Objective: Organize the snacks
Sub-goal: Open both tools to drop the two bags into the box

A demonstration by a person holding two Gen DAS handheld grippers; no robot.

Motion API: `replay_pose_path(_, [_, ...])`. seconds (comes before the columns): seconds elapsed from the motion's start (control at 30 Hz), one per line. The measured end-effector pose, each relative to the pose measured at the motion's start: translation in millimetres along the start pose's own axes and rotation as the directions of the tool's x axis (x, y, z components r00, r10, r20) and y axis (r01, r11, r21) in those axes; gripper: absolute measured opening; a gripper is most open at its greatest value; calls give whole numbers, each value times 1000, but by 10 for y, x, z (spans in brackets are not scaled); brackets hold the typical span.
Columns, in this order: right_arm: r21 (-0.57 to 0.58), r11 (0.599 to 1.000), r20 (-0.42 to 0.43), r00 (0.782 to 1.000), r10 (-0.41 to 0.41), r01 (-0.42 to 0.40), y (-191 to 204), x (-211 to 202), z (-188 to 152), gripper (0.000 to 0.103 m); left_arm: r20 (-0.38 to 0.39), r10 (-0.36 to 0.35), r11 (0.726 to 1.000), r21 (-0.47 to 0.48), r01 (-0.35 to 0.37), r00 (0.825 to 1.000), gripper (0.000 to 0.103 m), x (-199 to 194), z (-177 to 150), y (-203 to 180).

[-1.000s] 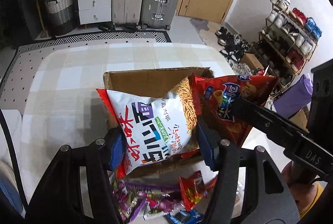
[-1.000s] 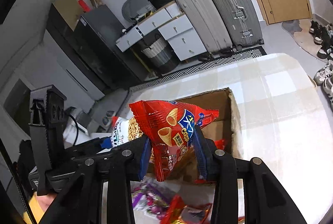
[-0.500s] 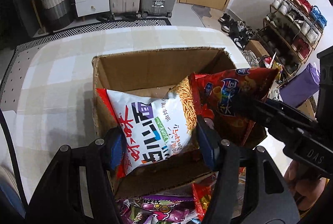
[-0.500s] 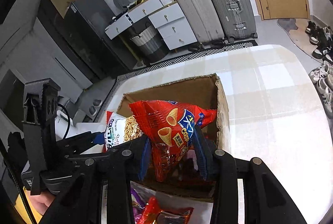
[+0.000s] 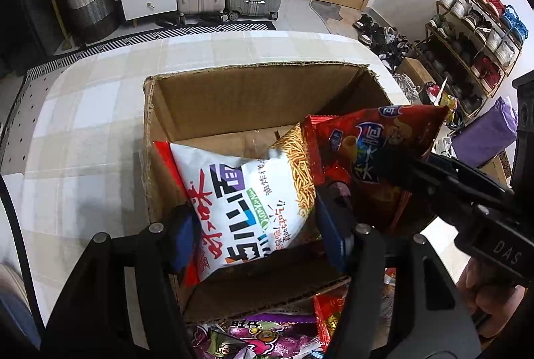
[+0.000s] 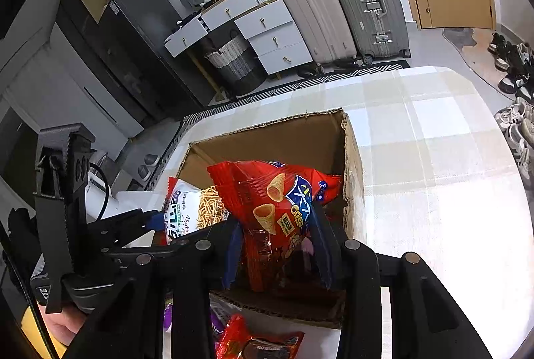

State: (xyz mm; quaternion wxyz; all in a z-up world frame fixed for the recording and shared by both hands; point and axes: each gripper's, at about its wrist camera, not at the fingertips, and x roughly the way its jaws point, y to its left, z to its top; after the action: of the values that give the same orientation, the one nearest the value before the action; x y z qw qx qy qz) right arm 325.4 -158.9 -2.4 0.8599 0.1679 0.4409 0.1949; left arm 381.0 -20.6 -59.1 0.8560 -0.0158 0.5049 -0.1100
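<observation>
Left wrist view, left gripper (image 5: 253, 225) lower than a second ago, pads clamped on white noodle-snack bag (image 5: 247, 202) now inside cardboard box (image 5: 253, 92), right wrist view, right gripper (image 6: 277, 245) also lower, fully closed on red corn-cone bag (image 6: 273, 208), hanging over the box's near-right corner.

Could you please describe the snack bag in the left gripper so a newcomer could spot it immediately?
Find the open cardboard box on the checked table. Two bags hang inside it; the white noodle-snack bag is the left gripper's, beside the red cone-snack bag.
</observation>
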Motion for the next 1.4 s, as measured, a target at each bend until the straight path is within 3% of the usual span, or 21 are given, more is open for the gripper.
replay_pose_path(0.5, [-13,1000,-7,1000,-25,25,51,36,-4,38,16,7,1000,-8,-7,1000,64,-134,-72,68])
replay_pose_path(0.6, [-11,999,-11,999,-35,34,64,38,-7,38,18,32,999,17,-32,999,66,-179,-89,27])
replay_pose_path(0.7, [-8,999,-20,999,-40,40,72,44,-2,38,62,96,994,39,-98,993,75,-275,-98,-12])
replay_pose_path(0.9, [-6,998,-42,997,-62,62,107,69,6,39,78,108,993,46,-112,991,77,-423,-102,-48])
replay_pose_path(1.4, [-7,998,-20,998,-66,66,179,-62,13,39,72,89,996,21,-90,993,78,-661,-243,-3])
